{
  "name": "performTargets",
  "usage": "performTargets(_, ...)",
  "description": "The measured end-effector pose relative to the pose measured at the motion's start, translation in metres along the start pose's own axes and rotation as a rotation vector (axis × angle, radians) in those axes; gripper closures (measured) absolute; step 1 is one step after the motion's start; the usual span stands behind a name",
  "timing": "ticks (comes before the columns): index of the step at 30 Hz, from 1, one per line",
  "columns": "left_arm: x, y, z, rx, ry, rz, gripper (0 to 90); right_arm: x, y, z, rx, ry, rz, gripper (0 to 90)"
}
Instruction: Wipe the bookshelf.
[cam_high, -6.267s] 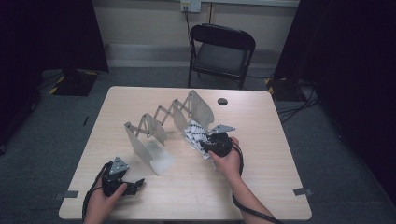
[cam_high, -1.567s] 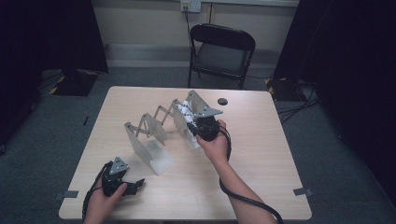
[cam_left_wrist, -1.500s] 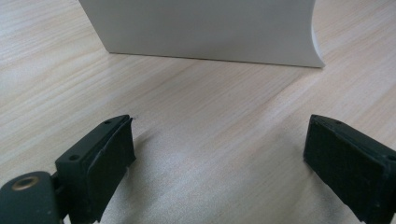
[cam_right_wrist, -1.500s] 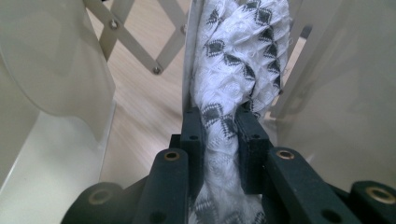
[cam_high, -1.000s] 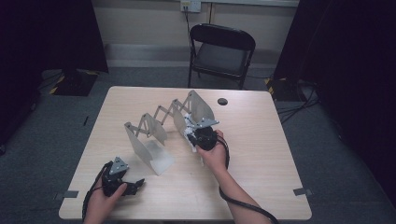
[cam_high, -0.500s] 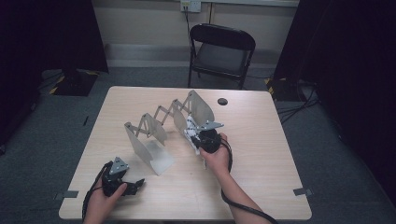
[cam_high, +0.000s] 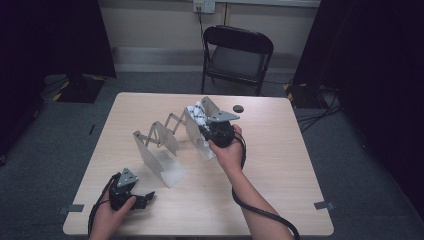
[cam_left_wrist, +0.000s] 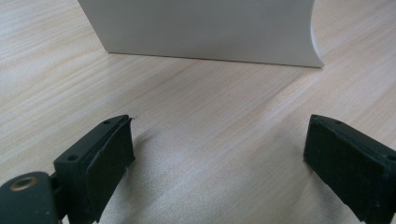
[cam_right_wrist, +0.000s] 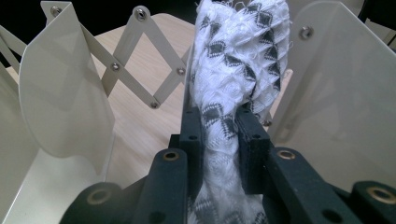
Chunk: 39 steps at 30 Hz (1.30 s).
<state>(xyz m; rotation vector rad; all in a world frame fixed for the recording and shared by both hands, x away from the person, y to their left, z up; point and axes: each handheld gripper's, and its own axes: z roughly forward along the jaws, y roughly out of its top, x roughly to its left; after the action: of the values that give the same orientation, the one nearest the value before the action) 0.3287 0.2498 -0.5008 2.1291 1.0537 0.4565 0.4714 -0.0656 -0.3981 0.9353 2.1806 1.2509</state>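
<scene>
the right gripper (cam_right_wrist: 219, 135) clamps the patterned cloth (cam_right_wrist: 238, 60) between two panels of the folding rack (cam_high: 165, 145), apparently to slot it; the left gripper (cam_left_wrist: 217, 158) rests open near the rack's front panel.

Recording studio or lab: black curtains (cam_high: 55, 35) both sides, grey carpet (cam_high: 360, 165), lone wooden worktop (cam_high: 280, 165), folding chair (cam_high: 237, 55), wall socket (cam_high: 204, 6).

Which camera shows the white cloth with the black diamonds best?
The right gripper view: the white knitted cloth with black diamond patterns sits close up, pinched between the right tool's black jaws, among white rack panels. The high view shows it small. The left gripper view faces bare wood.
</scene>
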Motion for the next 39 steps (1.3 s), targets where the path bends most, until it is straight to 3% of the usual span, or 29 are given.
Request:
performTargets(14,0.000,0.000,0.000,-0.002,-0.001,-0.001,7.8,-0.002,-0.026,0.018,0.062,0.020,0.017,75.0)
performTargets(25,0.000,0.000,0.000,-0.003,-0.001,-0.001,7.7,-0.001,-0.058,0.031,0.139,0.040,0.026,73.2)
performTargets(31,0.000,0.000,0.000,-0.003,-0.001,-0.002,7.7,0.002,-0.071,0.035,0.192,0.051,0.036,63.2)
performTargets(39,-0.001,0.000,0.001,-0.006,-0.002,-0.008,7.7,0.004,-0.078,0.018,0.184,0.040,0.036,49.1)
